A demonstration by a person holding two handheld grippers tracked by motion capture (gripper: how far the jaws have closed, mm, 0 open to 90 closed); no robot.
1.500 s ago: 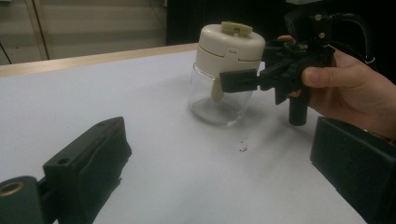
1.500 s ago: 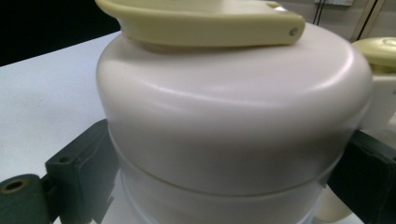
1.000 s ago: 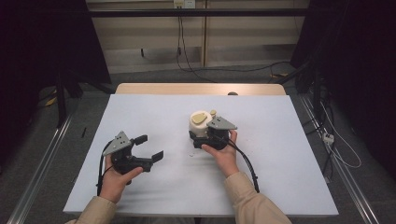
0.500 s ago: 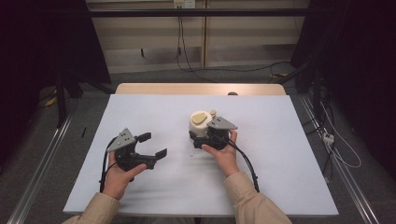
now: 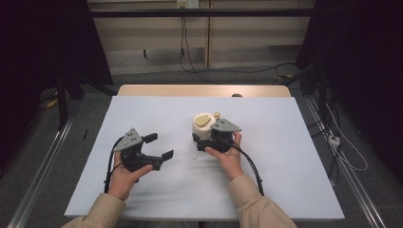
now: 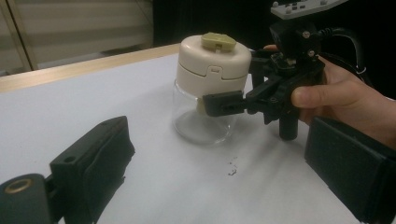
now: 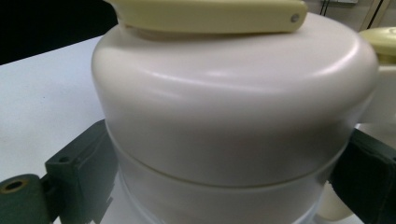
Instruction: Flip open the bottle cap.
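Right hand-held gripper (image 5: 205,141) first: I am holding it against the jar (image 5: 203,127), with its two jaws sitting on either side of the clear glass body just under the cream lid (image 6: 214,56). From the left gripper view one jaw pad is lying flat on the glass, and in the right gripper view both pads are flanking the jar's sides, so I judge it is pinching the jar to keep it from sliding or turning on the table (image 5: 285,142). The jar is standing upright near the middle of the table, a little toward the far edge, with a yellowish flip tab (image 6: 218,41) lying flat on top of its lid. My left hand-held gripper (image 5: 158,146) is hovering to the left of the jar, well apart from it, jaws spread wide and holding nothing, pointing toward the jar. I am probably keeping it open like this so it can come in on the lid while the right one steadies the body. A few dark specks (image 6: 231,168) are lying on the table just in front of the jar.
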